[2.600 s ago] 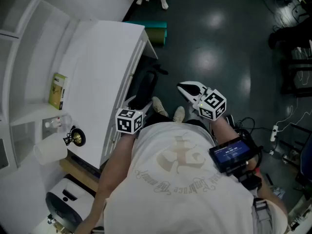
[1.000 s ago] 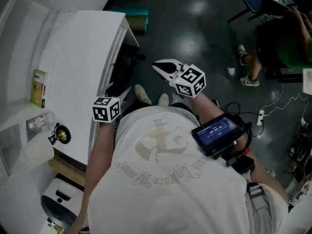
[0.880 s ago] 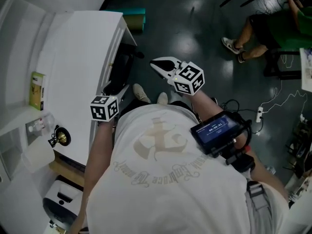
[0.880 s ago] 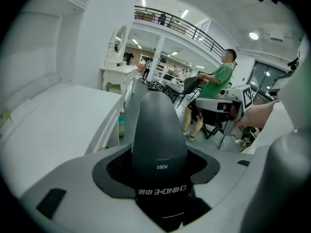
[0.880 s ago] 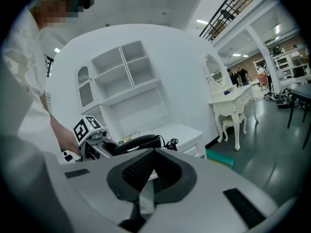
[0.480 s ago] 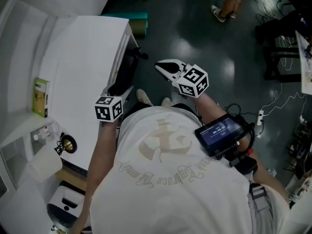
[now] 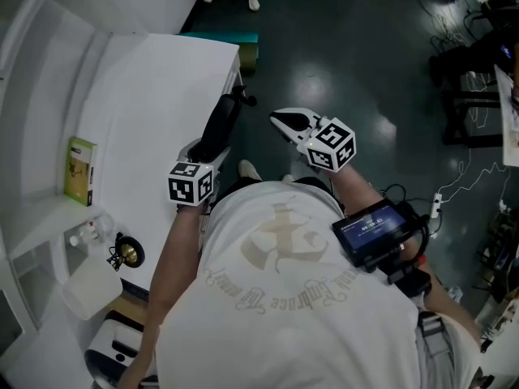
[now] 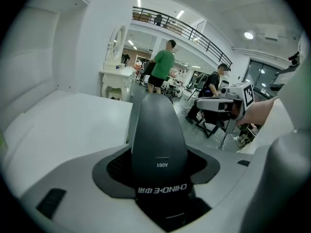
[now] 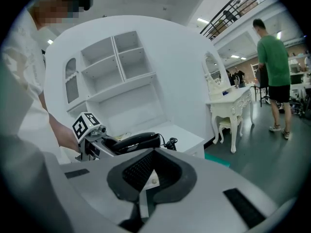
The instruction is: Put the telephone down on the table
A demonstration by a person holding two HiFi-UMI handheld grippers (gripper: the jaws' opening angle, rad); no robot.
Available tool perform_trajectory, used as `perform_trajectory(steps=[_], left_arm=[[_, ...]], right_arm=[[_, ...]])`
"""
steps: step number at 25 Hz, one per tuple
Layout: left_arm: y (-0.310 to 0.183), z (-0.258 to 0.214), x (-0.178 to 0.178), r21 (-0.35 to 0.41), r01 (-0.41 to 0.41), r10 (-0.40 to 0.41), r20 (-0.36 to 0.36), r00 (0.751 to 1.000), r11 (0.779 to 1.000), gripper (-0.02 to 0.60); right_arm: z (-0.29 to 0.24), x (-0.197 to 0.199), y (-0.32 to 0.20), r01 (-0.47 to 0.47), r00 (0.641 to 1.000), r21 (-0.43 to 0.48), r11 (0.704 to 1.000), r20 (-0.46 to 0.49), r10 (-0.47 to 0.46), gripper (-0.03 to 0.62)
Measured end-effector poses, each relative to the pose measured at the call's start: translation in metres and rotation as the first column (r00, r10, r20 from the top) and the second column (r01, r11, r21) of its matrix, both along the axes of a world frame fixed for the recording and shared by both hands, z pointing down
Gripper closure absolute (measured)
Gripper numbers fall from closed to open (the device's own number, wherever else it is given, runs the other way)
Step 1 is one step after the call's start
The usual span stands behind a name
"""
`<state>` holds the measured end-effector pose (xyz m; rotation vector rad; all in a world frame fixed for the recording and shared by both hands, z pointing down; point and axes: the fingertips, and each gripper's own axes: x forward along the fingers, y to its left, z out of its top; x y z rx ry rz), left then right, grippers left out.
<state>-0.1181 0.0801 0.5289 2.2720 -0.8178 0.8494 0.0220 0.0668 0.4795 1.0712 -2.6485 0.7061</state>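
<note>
**Handset gripped over the table's edge**

White table fills the head view from 9 to 12 o'clock, with dark glossy floor running from 12 to 3 o'clock. Built-in white shelving lines the table's 9 o'clock side, and a green and yellow box stands on it.

The left gripper sits near the centre, at the table's floor-side edge. Its 2 jaws are spread wide and clamped on the black telephone handset. The handset points toward 12 o'clock from the jaws and lies along that edge. A curl of black cord shows at its far end. In the right gripper view the handset appears lifted above the tabletop, not lying on it.

The right gripper is over the floor at 3 o'clock of the handset and well apart from it. Its 2 jaws are pressed together with nothing between them.

A person in a green shirt stands in the background at 12 o'clock of the left gripper view.
</note>
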Motion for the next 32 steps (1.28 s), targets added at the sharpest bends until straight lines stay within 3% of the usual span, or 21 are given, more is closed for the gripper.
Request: perform_trajectory(steps=[13,24,32], left_arm=[[-0.029,-0.008,-0.030,0.027,-0.006,0.007,-0.025,1.000,1.000,0.305],[-0.032,0.001,-0.028,-0.003,0.073,-0.073,-0.041,0.996,0.997,0.305],[-0.065,0.000,-0.012,-0.018,0.153,-0.154,-0.052,0.987,0.988,0.305]], right_arm=[[-0.005,-0.035,-0.024,-0.001,0.998,0.000,1.000,-0.067,0.001,0.579],[0.012,-0.034,-0.050,0.036,0.998,-0.046,0.998,-0.042,-0.038,0.579],[0.016,-0.010,-0.103,0.097,0.995,-0.050,0.994,-0.011,-0.098,0.579]])
